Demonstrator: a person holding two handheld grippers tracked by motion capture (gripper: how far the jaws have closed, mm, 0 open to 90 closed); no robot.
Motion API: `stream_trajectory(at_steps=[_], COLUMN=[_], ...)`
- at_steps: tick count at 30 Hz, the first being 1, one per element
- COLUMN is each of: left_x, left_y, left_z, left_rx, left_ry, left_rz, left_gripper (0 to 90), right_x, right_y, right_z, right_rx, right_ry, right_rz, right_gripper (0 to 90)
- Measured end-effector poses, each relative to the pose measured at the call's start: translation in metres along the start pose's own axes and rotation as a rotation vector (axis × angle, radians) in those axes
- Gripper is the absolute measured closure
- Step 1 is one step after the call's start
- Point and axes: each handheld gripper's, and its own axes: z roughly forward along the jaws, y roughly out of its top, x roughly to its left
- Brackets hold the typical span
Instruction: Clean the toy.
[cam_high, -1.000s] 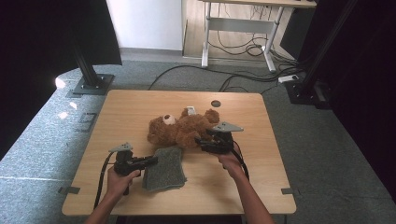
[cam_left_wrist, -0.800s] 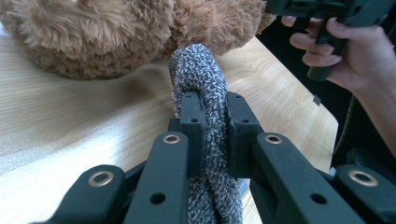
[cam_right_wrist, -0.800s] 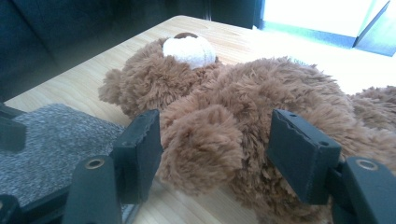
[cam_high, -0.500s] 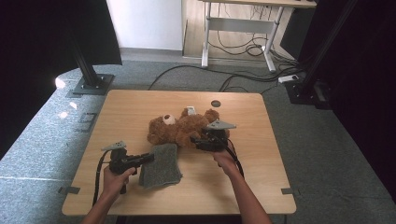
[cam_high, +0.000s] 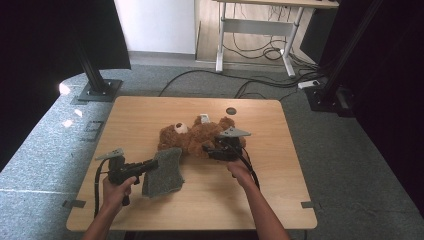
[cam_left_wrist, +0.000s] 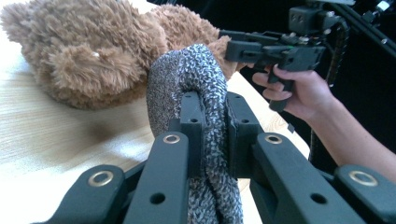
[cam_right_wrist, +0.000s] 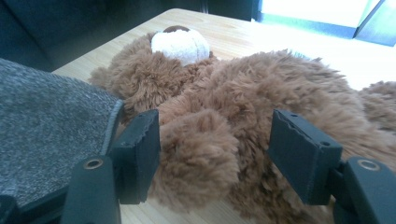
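Your wooden table (cam_high: 280, 170) carries a brown teddy bear (cam_high: 197, 137) lying near its middle, shaggy fur, a cream muzzle (cam_right_wrist: 181, 45) and a white tag by its head. Just beside the bear, on your near left, hangs a grey knitted cloth (cam_high: 164, 172), speckled dark and light, bunched into a thick fold where it is gripped and draping down to the tabletop. Your left gripper (cam_left_wrist: 214, 122) is clamped tight on that fold. Your right gripper (cam_right_wrist: 212, 156) stands with its jaws wide apart, one of the bear's furry limbs between them; the left pad touches the fur, the right stands clear.
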Motion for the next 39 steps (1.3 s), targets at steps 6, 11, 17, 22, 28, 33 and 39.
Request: stream_trajectory(at_steps=[6,11,17,22,28,33,39], left_x=[-0.003,-0.005,-0.009,-0.011,-0.018,-0.028,-0.037], left_y=[0.005,0.009,0.013,0.018,0.030,0.043,0.055], left_z=[-0.006,-0.008,-0.007,-0.007,-0.001,0.022,0.073], left_rx=[-0.023,-0.035,-0.042,-0.054,-0.068,-0.047,0.015], left_ry=[-0.013,-0.030,-0.039,-0.052,-0.082,-0.113,-0.095], left_rz=[0.003,-0.001,0.009,0.009,0.019,0.042,0.081], left_gripper=[79.2,79.2,79.2,79.2,79.3,79.2,79.2], right_x=[0.006,0.008,0.017,0.022,0.029,0.037,0.044], right_y=[-0.001,-0.007,-0.019,-0.023,-0.043,-0.063,-0.080], right_z=[0.019,0.031,0.041,0.044,0.042,0.039,0.035], right_rx=[0.076,0.135,0.200,0.214,0.208,0.232,0.227], right_ry=[-0.001,0.049,0.099,0.075,0.120,0.150,0.178], right_rz=[-0.021,-0.001,-0.009,-0.058,-0.042,-0.033,-0.012], right_gripper=[43.6,62.2,49.2,67.7,71.3,71.4,71.2])
